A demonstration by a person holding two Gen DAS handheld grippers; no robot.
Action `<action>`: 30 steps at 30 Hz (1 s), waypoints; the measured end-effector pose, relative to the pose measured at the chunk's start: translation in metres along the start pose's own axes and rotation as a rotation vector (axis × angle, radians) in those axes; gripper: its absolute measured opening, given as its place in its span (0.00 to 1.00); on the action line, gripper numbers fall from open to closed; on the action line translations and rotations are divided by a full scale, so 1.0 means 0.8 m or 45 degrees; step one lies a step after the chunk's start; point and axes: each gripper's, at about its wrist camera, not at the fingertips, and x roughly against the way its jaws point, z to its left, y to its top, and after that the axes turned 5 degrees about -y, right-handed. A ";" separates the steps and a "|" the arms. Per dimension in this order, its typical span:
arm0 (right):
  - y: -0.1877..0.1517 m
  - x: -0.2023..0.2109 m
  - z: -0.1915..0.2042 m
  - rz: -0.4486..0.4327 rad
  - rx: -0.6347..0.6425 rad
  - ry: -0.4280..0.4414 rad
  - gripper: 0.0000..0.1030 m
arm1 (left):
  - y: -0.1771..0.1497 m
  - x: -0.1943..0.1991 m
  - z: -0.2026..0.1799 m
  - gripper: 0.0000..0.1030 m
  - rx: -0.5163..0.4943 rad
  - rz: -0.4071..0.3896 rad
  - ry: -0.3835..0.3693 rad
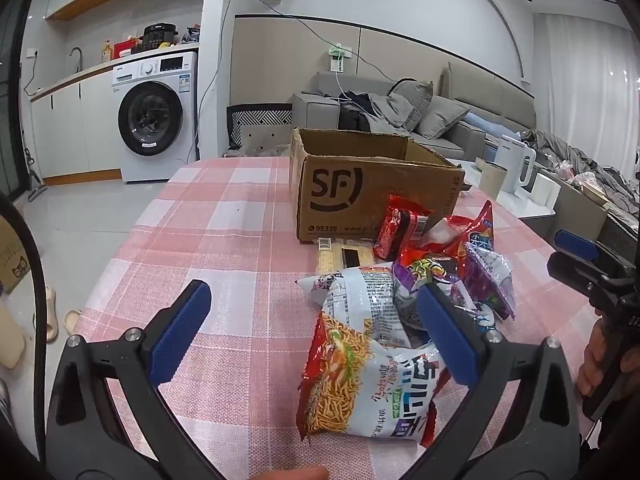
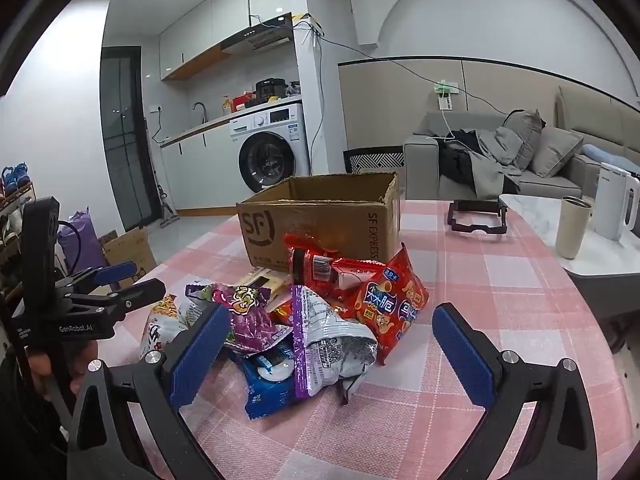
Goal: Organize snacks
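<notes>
A pile of snack bags (image 1: 420,280) lies on the pink checked tablecloth (image 1: 224,240) in front of an open brown SF cardboard box (image 1: 360,196). My left gripper (image 1: 316,332) is open and empty, its jaws wide above a noodle-snack bag (image 1: 360,384) at the pile's near edge. In the right wrist view, my right gripper (image 2: 332,344) is open and empty over a purple-and-silver bag (image 2: 332,340), with a red bag (image 2: 384,304), a purple bag (image 2: 248,308) and a blue packet (image 2: 268,380) around it. The box (image 2: 320,220) stands behind the pile.
A beige tumbler (image 2: 574,226) and white kettle (image 2: 614,204) stand on a marble side table (image 2: 532,208) to the right. A black frame (image 2: 476,216) lies on the cloth right of the box. A washing machine, counter and sofa are behind the table.
</notes>
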 end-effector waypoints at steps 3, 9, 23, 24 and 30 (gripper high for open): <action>0.000 -0.003 -0.003 0.010 -0.014 0.000 1.00 | -0.003 0.000 0.001 1.00 -0.002 0.001 -0.007; -0.001 -0.004 -0.004 0.008 -0.022 -0.016 1.00 | -0.007 -0.001 -0.001 1.00 0.004 0.002 -0.009; -0.002 0.001 0.001 -0.013 -0.002 -0.028 1.00 | -0.004 0.001 -0.004 1.00 -0.006 0.005 -0.020; -0.002 0.002 0.001 -0.013 -0.002 -0.028 1.00 | -0.004 0.001 -0.004 1.00 -0.005 0.004 -0.022; -0.002 0.003 0.001 -0.011 -0.001 -0.028 1.00 | -0.003 0.005 -0.006 1.00 -0.013 -0.002 -0.036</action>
